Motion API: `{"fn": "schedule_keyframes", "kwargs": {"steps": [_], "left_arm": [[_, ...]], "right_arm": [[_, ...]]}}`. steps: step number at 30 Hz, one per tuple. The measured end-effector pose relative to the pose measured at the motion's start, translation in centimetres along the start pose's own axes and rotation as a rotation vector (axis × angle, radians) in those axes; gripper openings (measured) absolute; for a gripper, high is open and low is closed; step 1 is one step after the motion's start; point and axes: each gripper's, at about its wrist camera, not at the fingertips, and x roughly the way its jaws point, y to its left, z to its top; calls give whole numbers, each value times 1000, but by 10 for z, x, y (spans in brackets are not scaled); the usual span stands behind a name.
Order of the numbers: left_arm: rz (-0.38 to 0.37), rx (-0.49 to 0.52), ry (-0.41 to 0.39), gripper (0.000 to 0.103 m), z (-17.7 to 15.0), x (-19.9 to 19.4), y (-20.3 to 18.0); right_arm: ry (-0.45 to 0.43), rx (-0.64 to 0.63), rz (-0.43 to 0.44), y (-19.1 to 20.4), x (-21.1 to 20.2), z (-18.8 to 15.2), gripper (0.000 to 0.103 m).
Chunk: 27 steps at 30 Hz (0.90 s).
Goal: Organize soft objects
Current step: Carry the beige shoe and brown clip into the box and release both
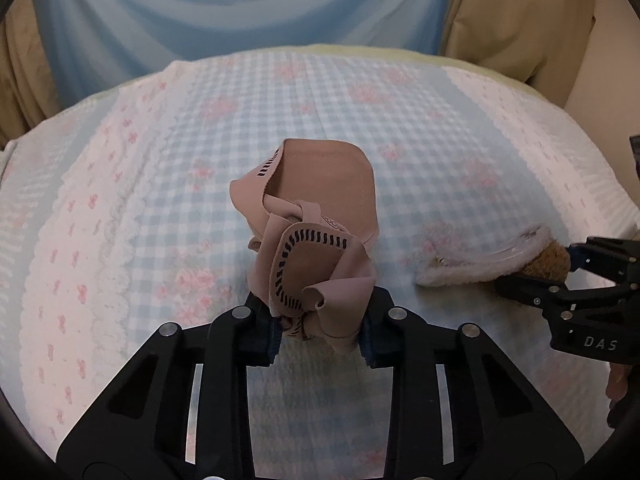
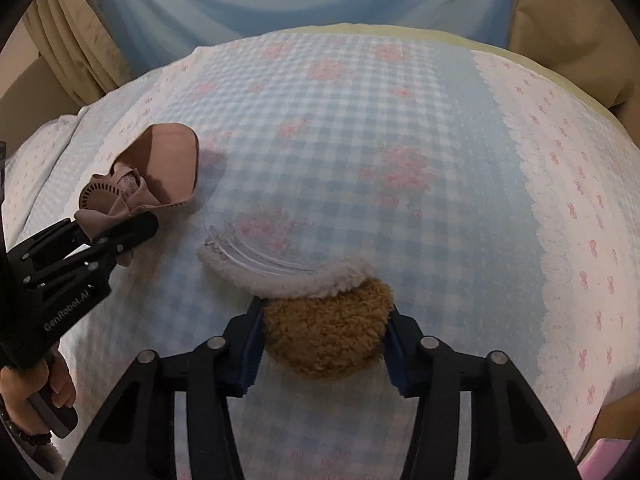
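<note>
My left gripper (image 1: 320, 336) is shut on a bunched pink-brown fabric piece (image 1: 320, 232) with black stitch marks, held just above the bed. It also shows at the left of the right wrist view (image 2: 160, 168), with the left gripper (image 2: 116, 236) below it. My right gripper (image 2: 324, 344) is shut on the brown fluffy end of a plush pouch (image 2: 328, 336); its white fleecy rim (image 2: 280, 276) and clear front lie on the bed. In the left wrist view the pouch (image 1: 480, 260) and right gripper (image 1: 536, 280) are at the right.
A blue gingham bedspread (image 2: 360, 120) with pink flowers and white lace bands covers the bed. A blue curtain (image 1: 240, 8) and tan curtains (image 1: 520, 12) hang behind it. A person's hand (image 2: 36, 392) holds the left gripper's handle.
</note>
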Motion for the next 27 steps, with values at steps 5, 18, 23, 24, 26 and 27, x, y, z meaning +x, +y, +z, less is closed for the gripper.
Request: {"fn": "schedule_keyframes", "kwargs": {"steps": [5,18,23,24,26,27], "left_arm": [[-8,1,-35,25,9,-19,-1],[-20,4,-118,25,44,-133,-29],[-14,27,-158,25,57,-196,-57],[-16,31,-167,25,59,-211,-65],[-17,36,-178,25,61,-239,-79],[-16,36,-187,25,62,-258,-90]], "right_arm": [[-34,20,-8,0,-24,1,45],[-169,79,11,-2,-172,7,44],[-227,93,15,-7,-250,3,44],[-237,100,17,-9,-268,1,44],[-251,114,24,-14,-297,-4,44],[-258,119,26,-17,-312,-6,44]]}}
